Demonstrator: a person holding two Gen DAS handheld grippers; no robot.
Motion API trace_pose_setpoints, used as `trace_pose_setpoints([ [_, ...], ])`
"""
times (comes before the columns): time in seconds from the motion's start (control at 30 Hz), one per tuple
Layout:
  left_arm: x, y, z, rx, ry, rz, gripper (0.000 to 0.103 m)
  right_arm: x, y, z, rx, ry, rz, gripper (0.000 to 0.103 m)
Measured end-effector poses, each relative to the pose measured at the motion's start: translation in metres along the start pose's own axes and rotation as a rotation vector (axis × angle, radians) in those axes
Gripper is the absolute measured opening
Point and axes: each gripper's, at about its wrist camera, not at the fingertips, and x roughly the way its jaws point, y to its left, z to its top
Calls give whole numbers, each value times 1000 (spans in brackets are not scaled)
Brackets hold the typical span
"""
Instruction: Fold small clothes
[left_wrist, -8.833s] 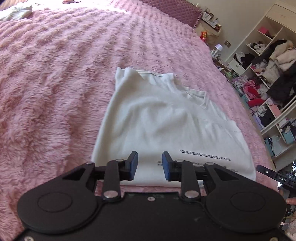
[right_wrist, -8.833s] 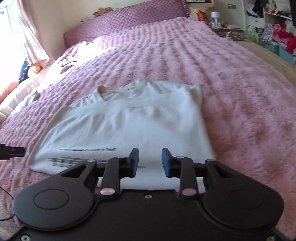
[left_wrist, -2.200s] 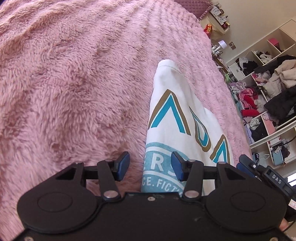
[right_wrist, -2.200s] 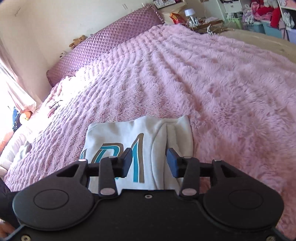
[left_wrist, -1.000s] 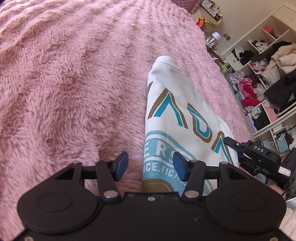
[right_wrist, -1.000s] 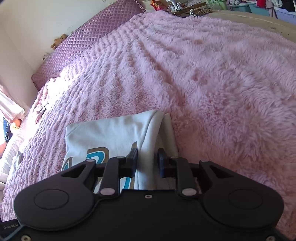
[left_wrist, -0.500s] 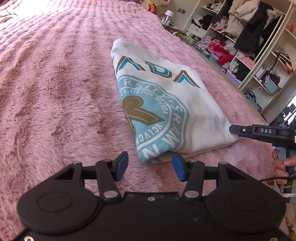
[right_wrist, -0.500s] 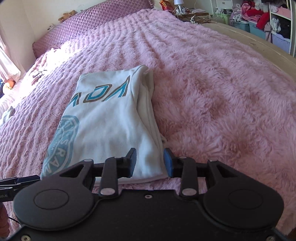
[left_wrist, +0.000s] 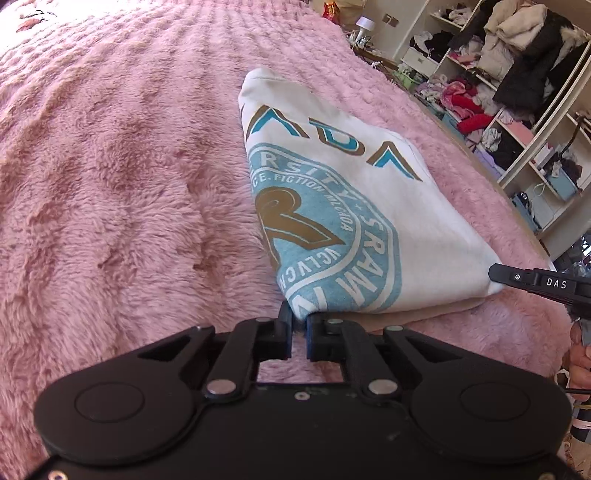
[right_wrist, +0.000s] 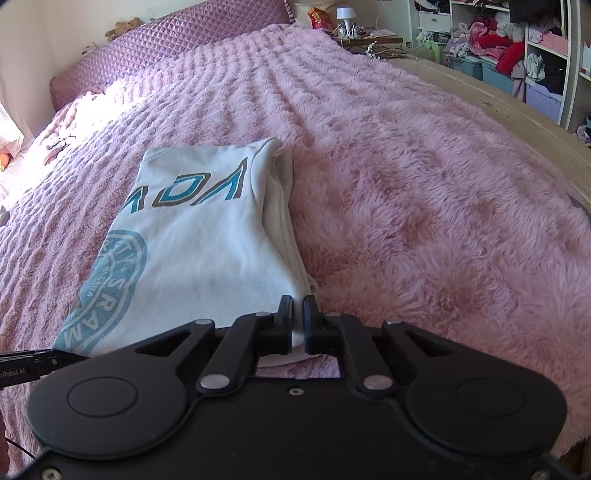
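Left wrist view: the left gripper (left_wrist: 299, 325) has its jaws clamped on the near left corner of a folded white shirt (left_wrist: 424, 229), which lies on a pink plush blanket (left_wrist: 122, 192) covering a bed. The shirt's blue-and-gold round print and large letters face up. At the shirt's near right corner the black tip of the right gripper (left_wrist: 496, 274) touches the cloth, with a person's fingers (left_wrist: 580, 354) at the frame's right edge. Open shelves (left_wrist: 517, 92) crowded with clothes stand beyond the bed.

Right wrist view: the right gripper (right_wrist: 298, 306) has its jaws pinched together on the shirt's (right_wrist: 207, 254) near right corner, where several layered edges show. The shirt rests flat on the blanket (right_wrist: 424, 192), lettering at its far end. The left gripper's tip (right_wrist: 55, 360) sits at the near left corner. A purple quilted headboard (right_wrist: 166, 48) and a small lamp (right_wrist: 345, 16) lie beyond.
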Motion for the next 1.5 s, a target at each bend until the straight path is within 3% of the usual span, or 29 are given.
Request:
trace_pose_setpoints([
  [0.2,22,-1,-10,113,84,73,6,28,-6,-13,-6,84,-24,0],
  [0.37,23,2,-7,114,109,79,10,32,-5,-15,-21,82,-37,2],
  [0.47,7,8,-8,100,135,74,9,26,-4,-10,-43,85,-44,9],
  [0.5,-2,10,-8,87,127,68,9,18,-3,-7,-43,63,-50,15],
  [0.6,-27,12,4,30,53,40,9,-2,10,1,-115,-27,-62,16],
  [0.67,-28,7,16,6,14,5,9,-7,22,8,-139,-53,-12,16],
  [0.77,-13,0,28,-31,-19,-62,9,1,38,11,-134,-33,75,16],
  [1.0,41,3,15,-90,92,-42,10,43,43,-9,-180,80,7,15],
  [1.17,40,3,20,-113,107,-52,10,46,31,-11,-145,95,19,15],
  [1.27,22,3,30,-120,65,-86,16,39,33,-1,-140,76,39,15],
  [1.37,7,4,48,-148,-25,-111,30,36,35,16,-136,33,61,16],
  [1.5,19,9,74,-193,-49,-129,30,52,37,36,-128,9,61,16],
])
